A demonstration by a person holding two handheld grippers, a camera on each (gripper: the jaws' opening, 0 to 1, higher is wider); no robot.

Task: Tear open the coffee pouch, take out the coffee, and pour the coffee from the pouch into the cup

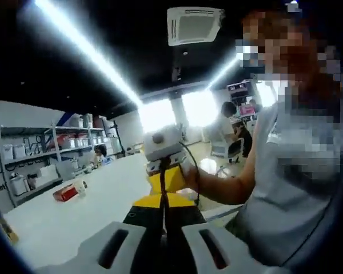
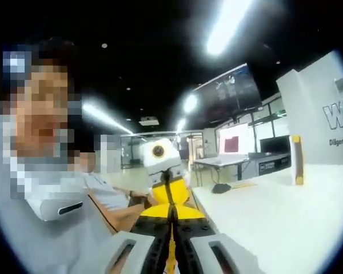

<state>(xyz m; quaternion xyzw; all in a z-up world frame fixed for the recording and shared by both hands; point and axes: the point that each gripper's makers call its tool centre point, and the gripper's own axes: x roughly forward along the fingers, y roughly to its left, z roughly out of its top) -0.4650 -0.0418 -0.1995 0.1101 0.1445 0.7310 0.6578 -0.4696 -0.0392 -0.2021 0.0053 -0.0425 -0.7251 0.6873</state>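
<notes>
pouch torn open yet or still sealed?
Cannot tell. The yellow pouch is stretched between both grippers, the left gripper and right gripper each shut on an end. No tear or spilled coffee is visible.

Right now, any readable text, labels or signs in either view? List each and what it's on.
"W...", large letters cut off by the view's edge, on the white wall panel.
Small line beneath it: starts "D", too blurred to read.
Red box on the table: print too small to read.
</notes>
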